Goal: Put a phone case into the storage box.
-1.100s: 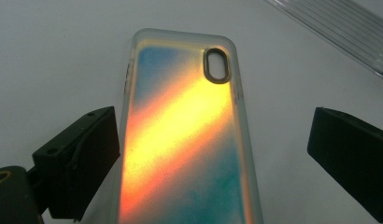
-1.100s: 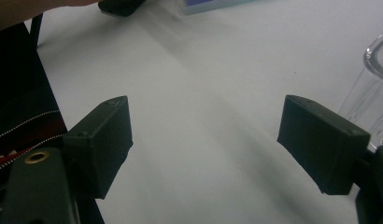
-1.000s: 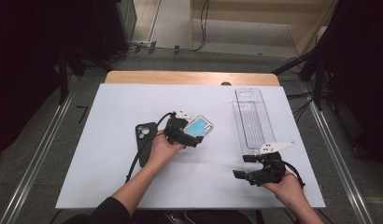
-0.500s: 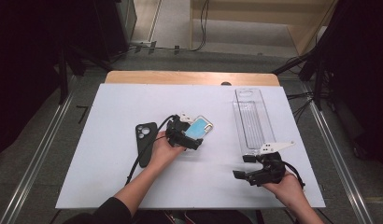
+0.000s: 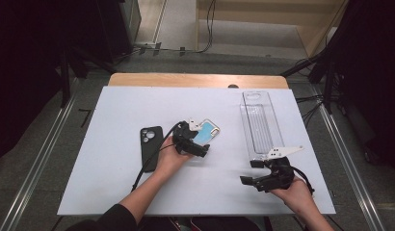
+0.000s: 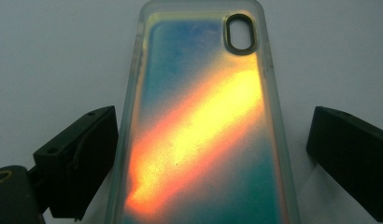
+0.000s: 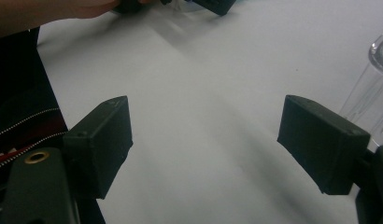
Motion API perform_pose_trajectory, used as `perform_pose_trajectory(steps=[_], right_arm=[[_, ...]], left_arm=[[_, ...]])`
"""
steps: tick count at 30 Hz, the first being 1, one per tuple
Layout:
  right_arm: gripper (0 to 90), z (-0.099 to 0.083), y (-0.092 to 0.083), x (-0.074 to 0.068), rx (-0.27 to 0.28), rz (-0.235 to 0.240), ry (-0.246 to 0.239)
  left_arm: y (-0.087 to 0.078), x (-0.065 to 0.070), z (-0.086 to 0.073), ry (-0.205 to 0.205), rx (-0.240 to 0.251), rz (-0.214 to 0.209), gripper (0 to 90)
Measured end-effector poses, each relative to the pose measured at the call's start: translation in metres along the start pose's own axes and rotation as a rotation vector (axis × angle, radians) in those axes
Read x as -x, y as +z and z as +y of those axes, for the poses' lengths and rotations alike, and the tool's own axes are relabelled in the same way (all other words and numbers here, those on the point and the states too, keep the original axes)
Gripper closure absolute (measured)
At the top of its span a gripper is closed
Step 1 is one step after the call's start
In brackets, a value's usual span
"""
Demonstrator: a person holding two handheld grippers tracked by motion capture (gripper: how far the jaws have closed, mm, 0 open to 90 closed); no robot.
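Note:
A see-through phone case (image 5: 211, 130) with a blue, orange and yellow sheen lies flat near the middle of the white table. In the left gripper view the case (image 6: 199, 116) runs up between the two black jaws, its camera cut-out at the far end. My left gripper (image 5: 200, 140) (image 6: 213, 154) is open astride the case: the left jaw sits close to its edge and the right jaw stands apart. My right gripper (image 5: 250, 172) (image 7: 203, 149) is open at the front right, with bare table between its jaws.
A black phone (image 5: 151, 144) lies face down just left of the left hand. A long clear plastic tray (image 5: 260, 122) stands at the back right, and its rim (image 7: 379, 51) is close beside the right gripper. The white table top (image 5: 113, 110) ends near the person's sleeve.
The left gripper has edged slightly to the right along the case. The right gripper and everything on the table have kept still.

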State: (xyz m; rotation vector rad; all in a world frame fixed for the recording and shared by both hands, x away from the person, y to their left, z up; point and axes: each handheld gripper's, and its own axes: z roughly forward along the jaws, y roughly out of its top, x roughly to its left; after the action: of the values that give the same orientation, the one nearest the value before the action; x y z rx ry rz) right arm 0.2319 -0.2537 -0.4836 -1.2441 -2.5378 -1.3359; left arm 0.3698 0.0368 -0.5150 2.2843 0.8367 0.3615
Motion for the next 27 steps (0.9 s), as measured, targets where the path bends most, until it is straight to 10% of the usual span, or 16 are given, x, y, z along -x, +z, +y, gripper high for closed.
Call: perform_pose_trajectory(steps=[27], right_arm=[[15.8, 0.0000, 0.0012, 0.0003, -0.003, 0.003, 0.005]], left_arm=[[-0.0043, 0.0013, -0.0001, -0.023, 0.012, 0.020, 17.4]])
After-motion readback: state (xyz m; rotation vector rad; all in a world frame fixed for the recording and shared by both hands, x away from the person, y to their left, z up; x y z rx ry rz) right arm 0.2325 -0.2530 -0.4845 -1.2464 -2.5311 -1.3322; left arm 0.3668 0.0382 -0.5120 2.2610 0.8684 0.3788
